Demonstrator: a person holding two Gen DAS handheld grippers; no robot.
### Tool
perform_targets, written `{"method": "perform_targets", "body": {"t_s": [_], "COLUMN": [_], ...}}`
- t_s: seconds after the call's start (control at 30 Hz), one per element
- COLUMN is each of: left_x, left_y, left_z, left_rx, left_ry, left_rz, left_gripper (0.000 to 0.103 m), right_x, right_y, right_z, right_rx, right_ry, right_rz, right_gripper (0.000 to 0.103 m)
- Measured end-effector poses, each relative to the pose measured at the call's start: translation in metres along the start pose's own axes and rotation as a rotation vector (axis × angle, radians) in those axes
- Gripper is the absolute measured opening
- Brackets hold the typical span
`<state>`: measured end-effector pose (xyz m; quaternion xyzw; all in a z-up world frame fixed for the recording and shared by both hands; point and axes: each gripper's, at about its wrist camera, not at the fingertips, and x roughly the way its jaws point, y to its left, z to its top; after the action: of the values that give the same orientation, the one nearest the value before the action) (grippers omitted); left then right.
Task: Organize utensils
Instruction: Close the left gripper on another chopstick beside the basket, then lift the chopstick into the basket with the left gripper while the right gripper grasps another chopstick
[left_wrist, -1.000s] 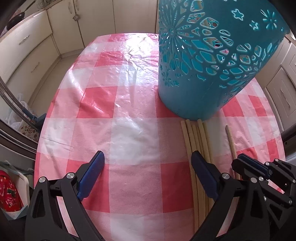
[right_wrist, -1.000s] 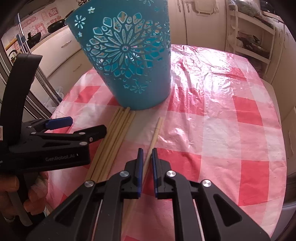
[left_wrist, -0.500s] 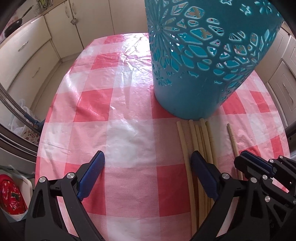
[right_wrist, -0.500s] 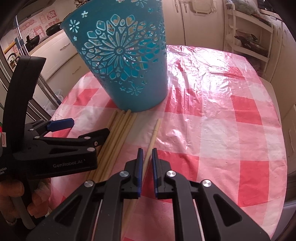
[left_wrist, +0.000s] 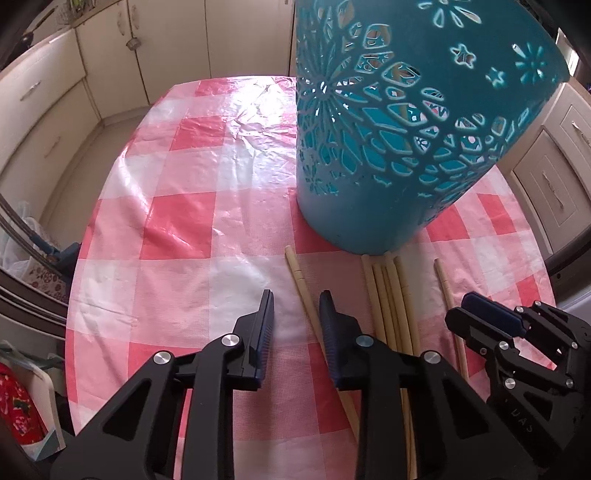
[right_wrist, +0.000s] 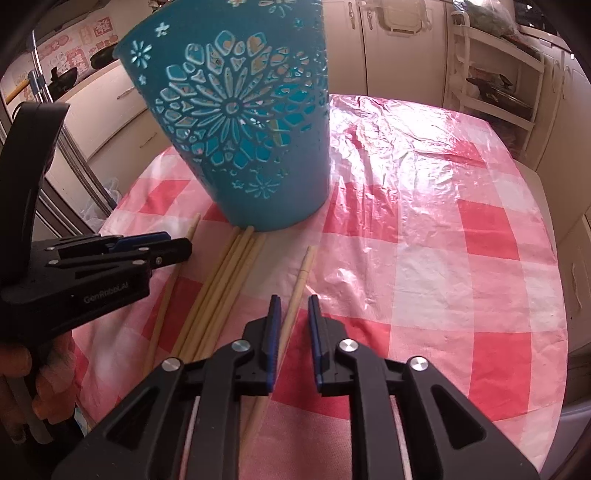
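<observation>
Before you: basket (left_wrist: 388, 147) on tablecloth (left_wrist: 177, 229); chopstick bundle (left_wrist: 388, 295) at its base, single chopsticks (left_wrist: 306, 295) flanking.

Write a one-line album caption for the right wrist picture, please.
Right tongs straddle a lone chopstick on the checked tablecloth, before a teal cutout basket.

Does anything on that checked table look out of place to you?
Yes: the pale wooden chopsticks lie loose on the pink checked tablecloth instead of inside the teal cut-out plastic holder. One stray lies apart from the bundle; nothing looks broken or spilled.
</observation>
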<state>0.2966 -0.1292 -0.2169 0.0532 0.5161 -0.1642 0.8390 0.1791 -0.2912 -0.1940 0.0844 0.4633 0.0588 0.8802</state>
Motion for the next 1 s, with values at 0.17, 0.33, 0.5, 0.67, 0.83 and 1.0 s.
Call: {"method": "perform_targets", "body": {"t_s": [0.17, 0.33, 0.5, 0.67, 0.83, 1.0], "left_x": [0.002, 0.002, 0.0, -0.001, -0.005, -0.013], "left_y": [-0.002, -0.002, -0.011, -0.018, -0.023, -0.023], "left_z": [0.002, 0.001, -0.003, -0.005, -0.007, -0.01], "left_rx": [0.007, 0.015, 0.053, 0.083, 0.118, 0.122], "left_ry": [0.0, 0.007, -0.003, -0.011, -0.02, -0.034], "left_rz": [0.02, 0.024, 0.063, 0.088, 0.108, 0.099], "left_gripper": [0.019, 0.007, 0.007, 0.007, 0.005, 0.005], "right_x": [0.004, 0.003, 0.006, 0.006, 0.007, 0.007], "right_y": [0.003, 0.008, 0.008, 0.014, 0.016, 0.017], "right_z": [0.005, 0.004, 0.004, 0.002, 0.0, 0.0], "right_rx": [-0.017, -0.053, -0.058, -0.069, -0.087, -0.096], "right_ry": [-0.015, -0.012, -0.004, -0.013, -0.025, -0.034], "right_rz": [-0.016, -0.026, -0.032, -0.043, -0.054, -0.053], "right_gripper": [0.02, 0.008, 0.008, 0.008, 0.008, 0.008]}}
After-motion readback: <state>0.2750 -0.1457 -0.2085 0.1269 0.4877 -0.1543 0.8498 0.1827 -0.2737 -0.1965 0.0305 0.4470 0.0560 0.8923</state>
